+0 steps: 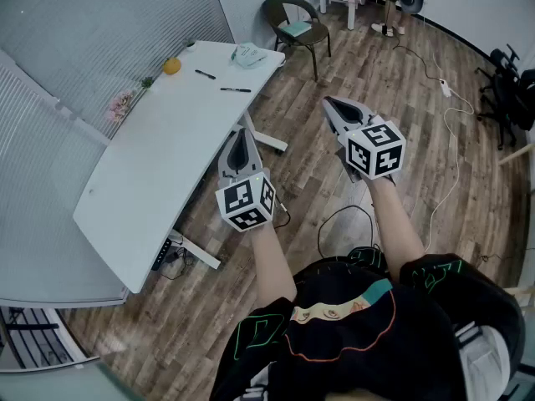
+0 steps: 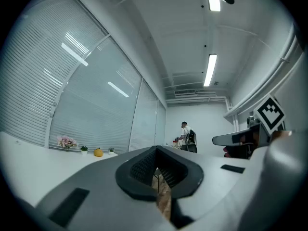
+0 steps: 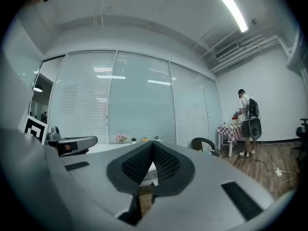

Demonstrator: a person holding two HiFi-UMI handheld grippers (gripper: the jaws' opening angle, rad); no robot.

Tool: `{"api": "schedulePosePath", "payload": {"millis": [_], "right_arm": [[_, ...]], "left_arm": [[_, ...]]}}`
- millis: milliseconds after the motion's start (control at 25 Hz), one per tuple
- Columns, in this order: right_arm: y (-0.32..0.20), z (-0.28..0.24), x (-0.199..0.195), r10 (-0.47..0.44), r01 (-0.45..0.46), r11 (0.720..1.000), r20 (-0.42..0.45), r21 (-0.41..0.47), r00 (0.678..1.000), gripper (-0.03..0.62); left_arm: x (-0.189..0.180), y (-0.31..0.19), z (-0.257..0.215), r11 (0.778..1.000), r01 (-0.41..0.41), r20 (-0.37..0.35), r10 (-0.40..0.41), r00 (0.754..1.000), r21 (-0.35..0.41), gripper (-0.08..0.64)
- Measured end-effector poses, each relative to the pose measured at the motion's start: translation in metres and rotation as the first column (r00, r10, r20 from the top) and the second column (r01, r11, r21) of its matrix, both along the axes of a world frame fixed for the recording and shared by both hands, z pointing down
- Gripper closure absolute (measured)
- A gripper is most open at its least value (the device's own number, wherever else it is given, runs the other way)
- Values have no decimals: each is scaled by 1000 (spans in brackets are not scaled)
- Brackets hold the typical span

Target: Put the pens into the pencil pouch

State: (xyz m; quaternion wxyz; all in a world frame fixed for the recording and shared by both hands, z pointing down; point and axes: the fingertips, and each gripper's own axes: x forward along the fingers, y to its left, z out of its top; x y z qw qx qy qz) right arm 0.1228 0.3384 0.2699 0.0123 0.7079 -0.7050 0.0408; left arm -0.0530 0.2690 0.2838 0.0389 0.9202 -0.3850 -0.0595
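1. The left gripper (image 2: 156, 148) fills the lower part of the view. Its two dark ribbed jaws are pressed together with nothing between them.
2. A strip of wooden floor (image 2: 164, 200) shows in the gap beneath the jaws.
3. At the left lies a white table (image 2: 29, 165). Along its far edge, against the blinds (image 2: 72, 95), stand pink flowers (image 2: 66, 142), a small potted plant (image 2: 84, 149) and a round orange thing (image 2: 98, 152).
4. A person (image 2: 185, 134) stands far off at the end of the room.
5. The right gripper (image 2: 226, 138) and its marker cube (image 2: 270, 113) show at the right edge.
6. Long ceiling lights (image 2: 210, 70) glow overhead.
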Motion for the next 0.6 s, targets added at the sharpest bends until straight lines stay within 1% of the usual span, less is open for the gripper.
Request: {"api": "schedulePosePath", "payload": {"millis": [160,360,440,520,600], "right_arm": [[1,0,-2,9,-9,1000,-9,-2,1000,589],[0,1,8,50,-50,999,6,-17,999,589],[-5,0,11,51,-51,998,12,-23,999,589],[-14,0,11,42,-42,999,14,-32,999,589],[-21,0,10,29,-29,999,10,-38,1000,589]], "left_arm": [[-5,-5,3,1000,11,13,-11,1000,-18,565],[-2,-7,5,1000,-9,14,9,1000,-28,565],[-3,-13,5,999,-10,7,10,1000,-33,565],[-9,-23,8,999,4,0,-4,1000,-53,565],[-19,-35,10,996,34,-7,-34,999,-79,565]]}}
